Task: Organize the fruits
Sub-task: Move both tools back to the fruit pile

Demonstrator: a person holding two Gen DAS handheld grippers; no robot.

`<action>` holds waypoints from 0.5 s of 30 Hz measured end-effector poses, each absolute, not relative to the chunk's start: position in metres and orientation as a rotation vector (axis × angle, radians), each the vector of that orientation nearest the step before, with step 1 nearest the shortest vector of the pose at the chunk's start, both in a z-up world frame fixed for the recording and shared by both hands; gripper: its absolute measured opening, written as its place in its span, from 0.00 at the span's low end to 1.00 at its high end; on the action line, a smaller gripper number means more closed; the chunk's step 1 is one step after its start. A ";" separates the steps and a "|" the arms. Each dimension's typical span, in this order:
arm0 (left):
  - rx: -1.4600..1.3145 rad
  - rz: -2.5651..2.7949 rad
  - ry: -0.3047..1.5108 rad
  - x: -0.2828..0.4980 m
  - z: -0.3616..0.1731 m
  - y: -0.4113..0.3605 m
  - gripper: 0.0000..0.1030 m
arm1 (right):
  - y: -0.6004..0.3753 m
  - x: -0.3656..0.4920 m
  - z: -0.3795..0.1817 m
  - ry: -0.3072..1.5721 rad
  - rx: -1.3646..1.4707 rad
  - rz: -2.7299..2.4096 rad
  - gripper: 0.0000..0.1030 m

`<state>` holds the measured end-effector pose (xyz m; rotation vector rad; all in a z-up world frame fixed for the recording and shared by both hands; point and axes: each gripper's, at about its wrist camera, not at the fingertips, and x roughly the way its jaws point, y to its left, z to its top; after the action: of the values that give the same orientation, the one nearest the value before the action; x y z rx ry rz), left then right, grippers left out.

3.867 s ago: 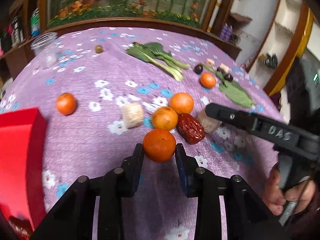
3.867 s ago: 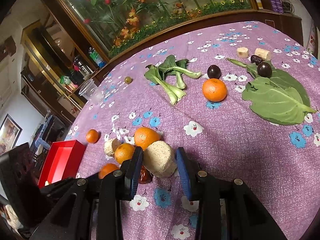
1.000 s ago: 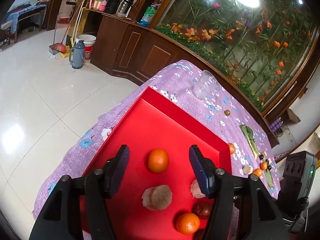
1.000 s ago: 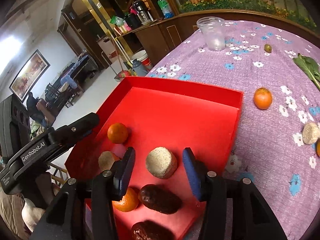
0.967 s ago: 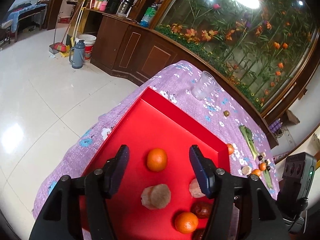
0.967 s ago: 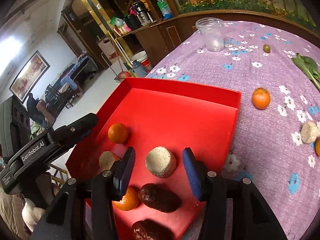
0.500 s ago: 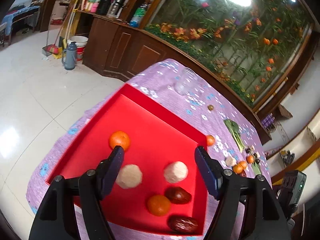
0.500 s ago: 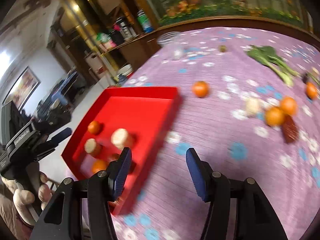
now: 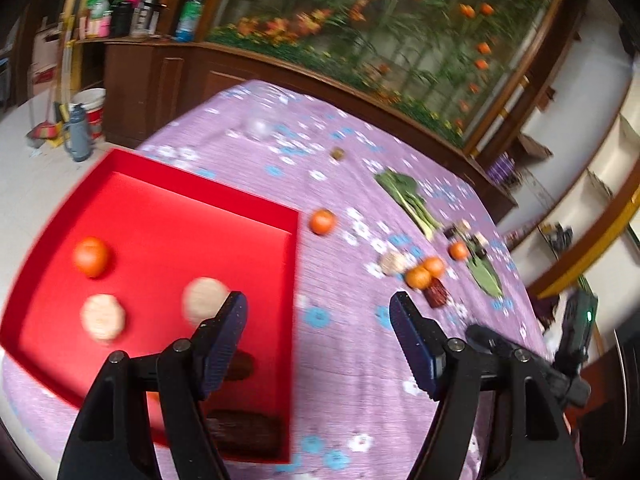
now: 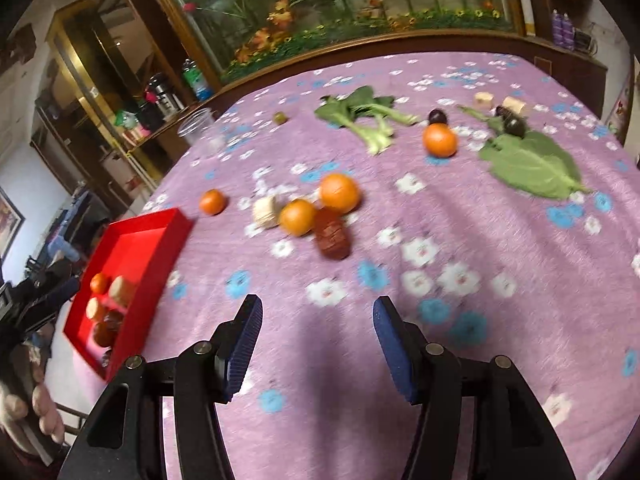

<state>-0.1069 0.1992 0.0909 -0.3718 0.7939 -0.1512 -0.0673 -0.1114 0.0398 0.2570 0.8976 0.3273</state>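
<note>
The red tray (image 9: 248,204) lies at the table's left end and holds an orange (image 9: 91,257), two beige lumps (image 9: 202,298) and dark dates (image 9: 244,428). My left gripper (image 9: 318,326) hangs open and empty over the tray's right rim. My right gripper (image 10: 316,330) is open and empty above bare cloth. Ahead of it lie two oranges (image 10: 339,193), a red date (image 10: 332,236) and a beige lump (image 10: 266,211). A lone orange (image 10: 213,201) sits near the tray (image 10: 144,256), and another orange (image 10: 440,140) lies farther back.
Bok choy (image 10: 368,116), a big green leaf (image 10: 532,164), dark plums (image 10: 514,124) and beige pieces (image 10: 484,99) lie at the far right. A clear plastic cup (image 10: 200,128) and a small green fruit (image 10: 280,117) stand at the back. A hand (image 10: 28,412) shows at the lower left.
Both grippers have swung right, away from the tray toward the fruit on the cloth. Each left a piece in the tray and now has its jaws wider apart.
</note>
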 end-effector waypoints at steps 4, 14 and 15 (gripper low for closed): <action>-0.328 -0.191 0.829 -0.087 0.089 0.169 0.70 | -0.110 -0.044 0.039 0.889 0.213 0.331 0.61; -0.393 -0.224 0.932 -0.017 0.061 0.128 0.70 | -0.082 0.001 0.013 0.908 0.054 0.300 0.52; -0.399 -0.227 0.943 -0.012 0.057 0.126 0.70 | -0.083 0.003 0.011 0.911 0.061 0.304 0.46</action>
<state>-0.0120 0.1256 0.0570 -0.3994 0.9426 -0.2270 0.0030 -0.0826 0.0107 0.0613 0.9105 0.3042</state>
